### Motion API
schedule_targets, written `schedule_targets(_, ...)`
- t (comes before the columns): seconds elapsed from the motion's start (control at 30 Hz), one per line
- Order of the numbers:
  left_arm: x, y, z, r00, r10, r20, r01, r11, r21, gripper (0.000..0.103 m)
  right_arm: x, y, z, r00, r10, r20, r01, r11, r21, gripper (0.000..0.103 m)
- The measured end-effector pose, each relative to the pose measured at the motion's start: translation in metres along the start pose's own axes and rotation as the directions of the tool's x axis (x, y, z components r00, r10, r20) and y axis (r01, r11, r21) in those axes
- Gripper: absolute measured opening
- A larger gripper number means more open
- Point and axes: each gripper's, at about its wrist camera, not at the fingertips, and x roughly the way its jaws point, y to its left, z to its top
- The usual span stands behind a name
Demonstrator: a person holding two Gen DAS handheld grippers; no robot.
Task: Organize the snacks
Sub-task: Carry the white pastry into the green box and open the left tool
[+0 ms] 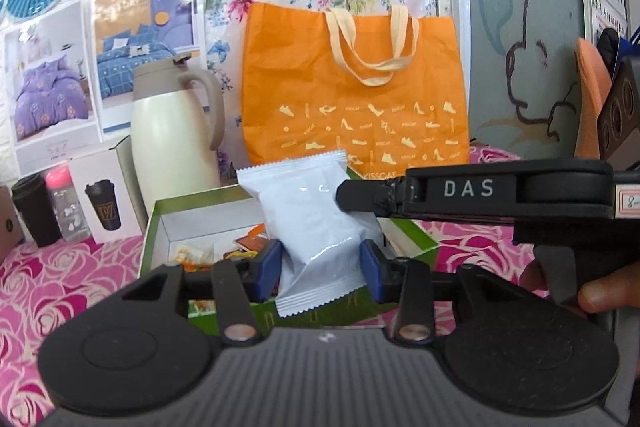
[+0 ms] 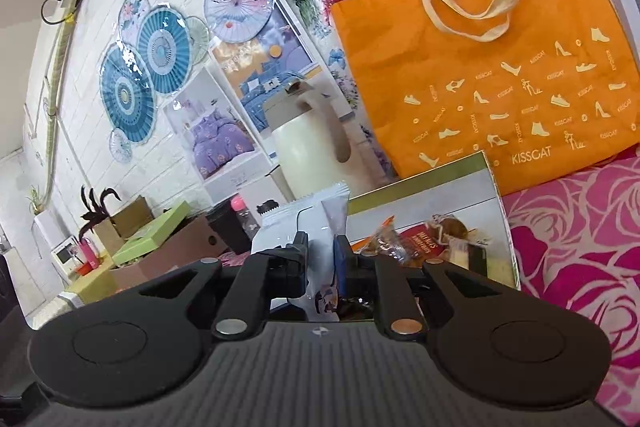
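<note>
A: Left hand-held gripper (image 1: 322, 269) is clamping a white snack packet (image 1: 316, 219) between its blue pads, holding it up just over the green box (image 1: 150, 223).

B: And the right hand-held gripper (image 1: 340, 195)?

A: In the left wrist view its black fingertip is reaching in from the right and touching the same packet's side. In its own view its jaws are standing narrow, with white wrapper (image 2: 330, 227) pinched between them, so it is gripping too.

B: So which step is this?

A: I'm judging that a packet is being carried or passed between the hands, above the box. Other snacks (image 1: 248, 247) are lying inside it already.

B: What is the next move calling for?

A: Probably one gripper letting go so the other can lower the packet into a free part of the box.

B: Anything farther back?

A: A cream jug (image 1: 176, 131) and an orange tote bag (image 1: 356, 83) are standing behind the box on the desk (image 1: 60, 279), which is wearing a pink rose cloth.
</note>
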Motion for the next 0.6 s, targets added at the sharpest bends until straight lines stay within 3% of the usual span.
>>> schedule_targets(0.27,0.051,0.028,0.009,1.0,0.006,0.005,-0.006,1.0,-0.016,0.041,0.049,-0.01,0.019,0.997,-0.067,-0.031,0.066,0.996,-0.058,0.025)
schedule_targets(0.37,0.058,0.03,0.011,0.999,0.038,0.038,-0.038,0.999,0.001,0.04,0.06,-0.009,0.016,0.994,-0.091,-0.065,0.085,0.992,-0.093,0.009)
schedule_targets(0.43,0.063,0.032,0.012,1.0,0.014,0.026,-0.013,1.0,-0.012,0.041,0.062,-0.006,0.012,0.993,-0.095,-0.067,0.087,0.99,-0.115,0.008)
schedule_targets(0.6,0.068,0.045,0.0,0.999,0.051,-0.003,-0.051,0.997,-0.051,0.041,0.062,-0.017,0.019,0.991,-0.129,-0.045,0.125,0.989,-0.085,0.007)
